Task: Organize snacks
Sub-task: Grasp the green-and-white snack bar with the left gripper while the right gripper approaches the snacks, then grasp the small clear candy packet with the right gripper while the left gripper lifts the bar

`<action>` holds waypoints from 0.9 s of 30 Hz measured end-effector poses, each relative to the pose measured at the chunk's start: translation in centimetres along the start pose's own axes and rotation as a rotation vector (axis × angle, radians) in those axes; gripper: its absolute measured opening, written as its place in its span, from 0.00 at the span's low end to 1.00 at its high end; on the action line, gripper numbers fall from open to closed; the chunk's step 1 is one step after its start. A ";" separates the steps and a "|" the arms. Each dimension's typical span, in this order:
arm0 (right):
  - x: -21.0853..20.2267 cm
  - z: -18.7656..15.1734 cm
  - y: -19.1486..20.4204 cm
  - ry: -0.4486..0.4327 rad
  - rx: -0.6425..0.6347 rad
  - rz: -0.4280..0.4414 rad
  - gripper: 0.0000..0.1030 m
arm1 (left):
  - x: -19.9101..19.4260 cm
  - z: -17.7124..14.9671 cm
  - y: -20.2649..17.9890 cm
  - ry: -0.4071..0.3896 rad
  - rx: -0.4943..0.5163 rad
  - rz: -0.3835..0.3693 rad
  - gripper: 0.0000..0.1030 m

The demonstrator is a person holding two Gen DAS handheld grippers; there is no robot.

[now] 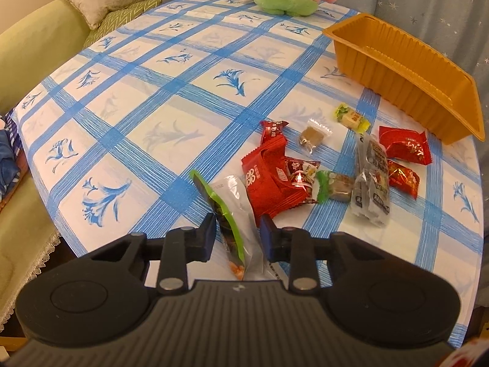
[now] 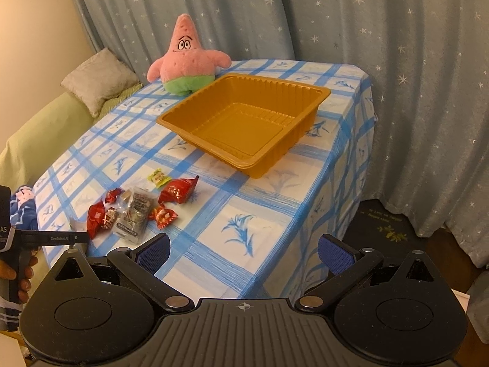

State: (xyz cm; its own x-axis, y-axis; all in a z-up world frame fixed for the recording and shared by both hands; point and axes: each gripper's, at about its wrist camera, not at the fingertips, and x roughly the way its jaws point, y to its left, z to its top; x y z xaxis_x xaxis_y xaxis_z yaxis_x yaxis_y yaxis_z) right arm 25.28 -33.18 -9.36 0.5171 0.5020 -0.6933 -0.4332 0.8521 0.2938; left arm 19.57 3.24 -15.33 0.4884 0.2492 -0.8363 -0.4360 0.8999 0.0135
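Several wrapped snacks lie in a loose heap (image 1: 330, 168) on the blue-checked tablecloth; they also show in the right wrist view (image 2: 137, 211). An orange plastic tray (image 1: 406, 73) stands empty beyond them, also seen from the right wrist (image 2: 244, 122). My left gripper (image 1: 238, 232) has its jaws partly closed around a clear packet with a green edge (image 1: 235, 211); the pads stand beside it with small gaps. My right gripper (image 2: 243, 255) is open and empty, held above the table's near edge.
A pink star plush toy (image 2: 186, 61) sits at the far end of the table (image 1: 137, 107). A green sofa with cushions (image 1: 36, 49) stands at the left. Starry curtains (image 2: 397, 61) hang behind. The table drops off at the right (image 2: 345, 183).
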 end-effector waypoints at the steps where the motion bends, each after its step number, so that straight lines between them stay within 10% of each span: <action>1: 0.1 0.0 0.0 0.001 -0.002 0.002 1.00 | 0.0 -0.1 0.1 0.000 0.001 -0.003 0.25; 27: 4.8 0.8 6.7 0.029 -0.088 0.165 0.58 | -5.2 1.1 4.9 -0.069 0.006 -0.007 0.22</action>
State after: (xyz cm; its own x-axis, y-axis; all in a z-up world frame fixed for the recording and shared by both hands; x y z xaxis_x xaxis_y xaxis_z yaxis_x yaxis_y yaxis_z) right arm 25.44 -24.93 -10.16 0.4133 0.6280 -0.6594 -0.5739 0.7419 0.3469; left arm 15.70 6.71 -10.32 0.5427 0.2671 -0.7963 -0.4282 0.9036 0.0113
